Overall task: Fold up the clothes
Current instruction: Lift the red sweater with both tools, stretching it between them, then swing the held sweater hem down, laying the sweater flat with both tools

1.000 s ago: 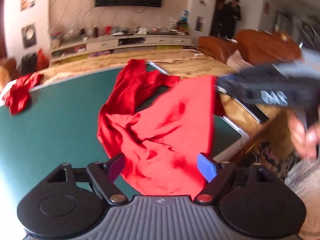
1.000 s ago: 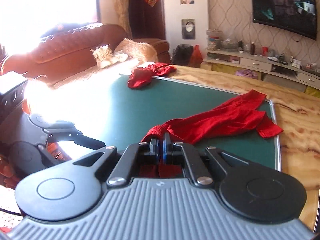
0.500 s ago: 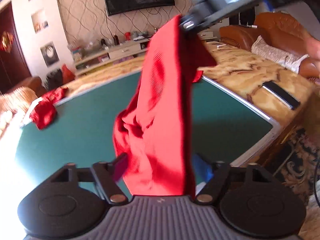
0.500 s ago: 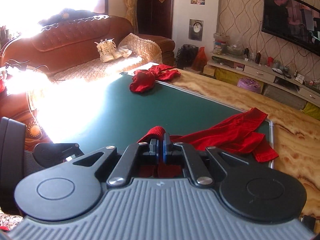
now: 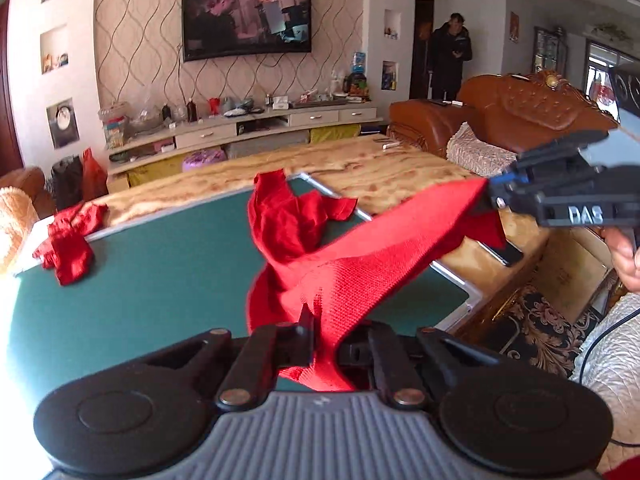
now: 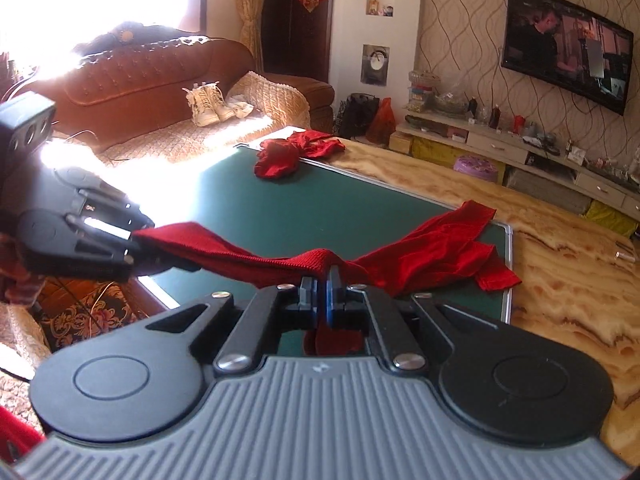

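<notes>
A red knit garment (image 5: 360, 264) is stretched in the air between both grippers above the green table mat (image 5: 140, 280). My left gripper (image 5: 324, 344) is shut on one end of its ribbed hem. My right gripper (image 6: 322, 292) is shut on the other end; it shows at the right of the left wrist view (image 5: 496, 200). In the right wrist view the garment (image 6: 432, 252) trails down onto the mat's far corner, and the left gripper (image 6: 136, 240) holds it at the left.
A second crumpled red garment (image 5: 68, 244) lies at the mat's far left corner (image 6: 280, 156). The mat sits on a marble-patterned table (image 5: 392, 168). A phone (image 5: 504, 252) lies near the table's right edge. Sofas stand on both sides; a person (image 5: 450, 56) stands at the back.
The left gripper has closed on the garment's hem. The right gripper has come down and moved right, so the cloth now stretches between the two instead of hanging.
</notes>
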{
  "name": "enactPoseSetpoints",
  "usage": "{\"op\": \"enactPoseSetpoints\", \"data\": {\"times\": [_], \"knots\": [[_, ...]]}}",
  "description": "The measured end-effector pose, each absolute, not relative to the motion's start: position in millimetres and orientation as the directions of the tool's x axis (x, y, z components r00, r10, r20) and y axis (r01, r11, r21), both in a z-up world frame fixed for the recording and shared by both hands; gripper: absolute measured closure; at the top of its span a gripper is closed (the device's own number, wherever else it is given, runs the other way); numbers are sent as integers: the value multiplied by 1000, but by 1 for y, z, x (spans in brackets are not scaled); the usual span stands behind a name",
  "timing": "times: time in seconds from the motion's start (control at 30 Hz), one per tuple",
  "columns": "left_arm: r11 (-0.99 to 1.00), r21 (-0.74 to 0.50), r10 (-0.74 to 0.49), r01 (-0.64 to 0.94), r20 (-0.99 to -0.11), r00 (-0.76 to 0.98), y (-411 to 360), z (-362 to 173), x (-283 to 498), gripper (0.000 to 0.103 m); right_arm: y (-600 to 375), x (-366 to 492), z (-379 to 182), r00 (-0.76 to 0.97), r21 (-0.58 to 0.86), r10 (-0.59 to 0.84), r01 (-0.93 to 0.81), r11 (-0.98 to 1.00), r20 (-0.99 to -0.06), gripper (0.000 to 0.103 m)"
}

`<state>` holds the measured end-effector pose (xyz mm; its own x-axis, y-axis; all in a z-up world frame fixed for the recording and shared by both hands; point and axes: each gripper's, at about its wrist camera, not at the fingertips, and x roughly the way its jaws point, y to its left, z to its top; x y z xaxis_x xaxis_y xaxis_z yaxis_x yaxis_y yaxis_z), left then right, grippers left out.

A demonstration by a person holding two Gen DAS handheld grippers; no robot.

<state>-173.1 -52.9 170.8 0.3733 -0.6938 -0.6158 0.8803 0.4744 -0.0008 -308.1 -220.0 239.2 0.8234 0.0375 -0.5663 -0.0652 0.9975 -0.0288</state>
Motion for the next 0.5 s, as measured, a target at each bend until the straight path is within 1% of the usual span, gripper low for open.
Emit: {"op": "enactPoseSetpoints", "data": {"times": [0.1,0.23,0.3,0.37,0.43,0.5], "knots": [[447,-51,-688,893,-658,306,-42,188,-179,95,-205,-327,245,794,-13,88,-119,993,-602,97],[440,-205,-672,874,-721,170,-42,185,-156,95,-207,-320,238,730,55,150,-153,987,-666,97],[459,-291,-661,839,-743,104,-50,174,-124,95,-220,-300,227,698,90,167,-145,985,-697,97],[481,-325,-636,814,-768,70,-70,161,-84,95,-238,-268,215,651,126,184,-135,983,-737,97],[518,-332,-602,789,-796,61,-102,143,-27,95,-256,-220,201,603,109,158,-118,987,-782,97],[561,-301,-562,771,-823,87,-141,134,34,95,-276,-157,195,577,46,95,-100,994,-811,97]]}}
